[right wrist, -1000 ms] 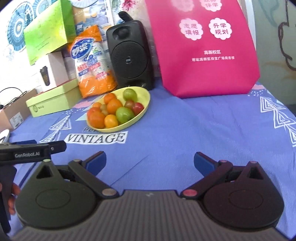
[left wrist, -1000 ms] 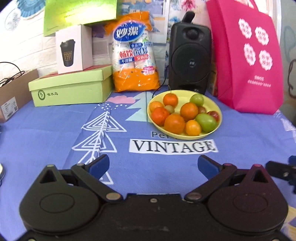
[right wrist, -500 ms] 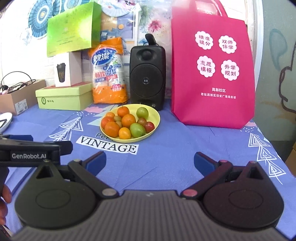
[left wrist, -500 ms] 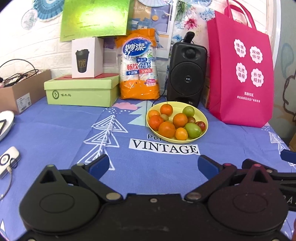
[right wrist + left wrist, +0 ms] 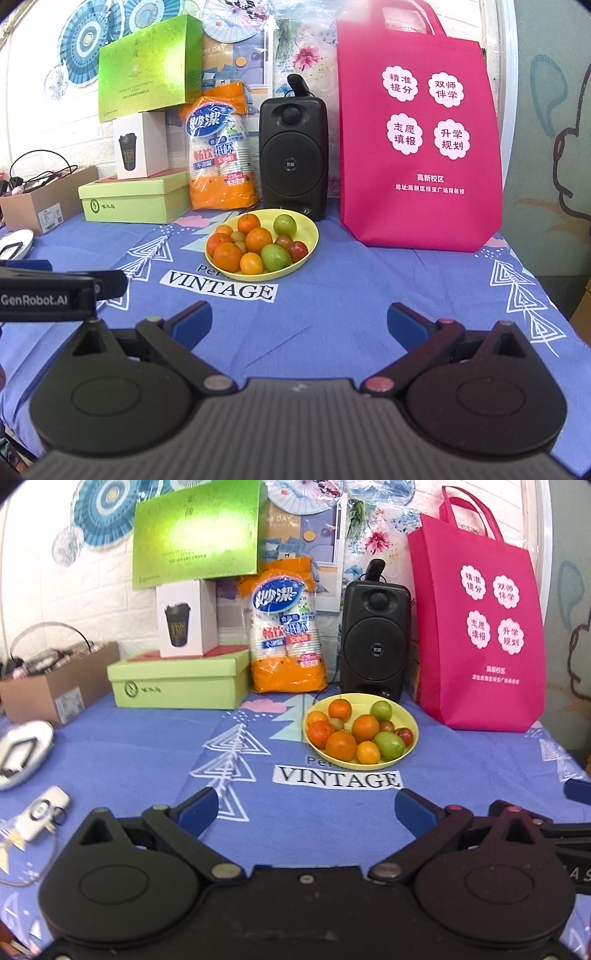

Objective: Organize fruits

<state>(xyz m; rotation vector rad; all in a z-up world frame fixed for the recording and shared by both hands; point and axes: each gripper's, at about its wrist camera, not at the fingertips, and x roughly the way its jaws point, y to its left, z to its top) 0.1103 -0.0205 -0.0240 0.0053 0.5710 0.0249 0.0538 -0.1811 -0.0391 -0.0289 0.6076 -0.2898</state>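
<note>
All the fruits point(image 5: 255, 245), orange, green and red, sit heaped in the yellow bowl point(image 5: 308, 225) on the blue tabletop point(image 5: 369, 288), none loose on the cloth, which suits a finished sort or one pending. Left tool point(image 5: 306, 810) and right tool point(image 5: 299, 319) hover well short, both spread and holding nothing

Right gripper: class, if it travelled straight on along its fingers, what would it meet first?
The right gripper, jaws open, has only bare cloth directly ahead. The yellow plate of fruit lies slightly left of that line; beyond stands the pink bag. Depth is uncertain, so probably cloth first.
</note>
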